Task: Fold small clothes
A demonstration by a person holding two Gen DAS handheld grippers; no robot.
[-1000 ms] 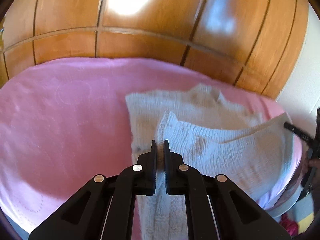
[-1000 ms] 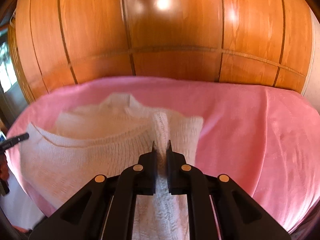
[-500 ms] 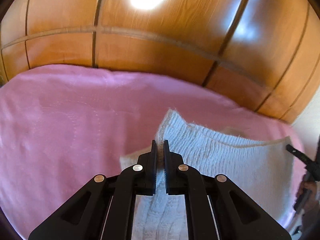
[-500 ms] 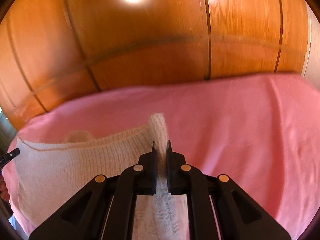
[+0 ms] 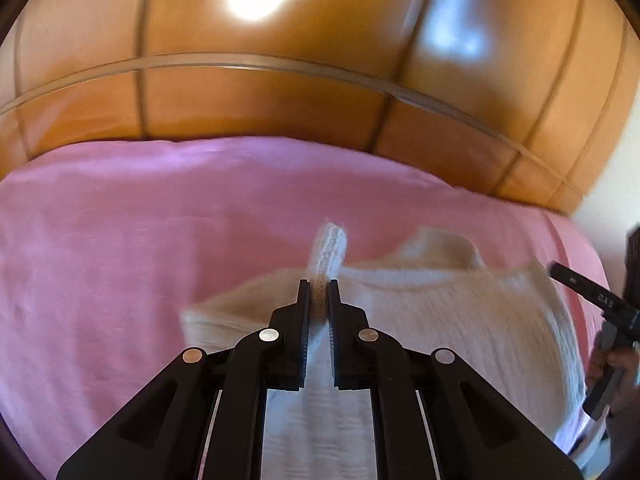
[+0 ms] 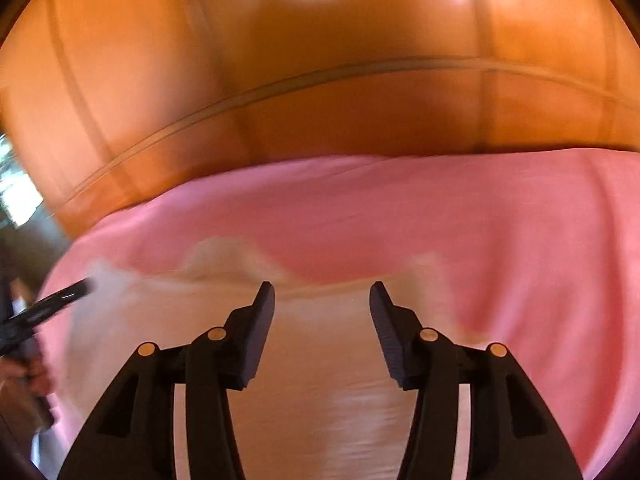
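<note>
Right jaws newly apart, sweater (image 6: 320, 360) seemingly released

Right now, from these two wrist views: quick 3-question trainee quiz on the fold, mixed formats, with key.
1. True or false: the left gripper is shut on the cream knitted sweater.
2. Multiple choice: the right gripper is A) shut on the hem, B) open with nothing pinched, C) out of view.
3. Fill in: the sweater lies on a ___ bedsheet.

Key: 1 true; 2 B, its jaws have just been opening above the knit; 3 pink.
</note>
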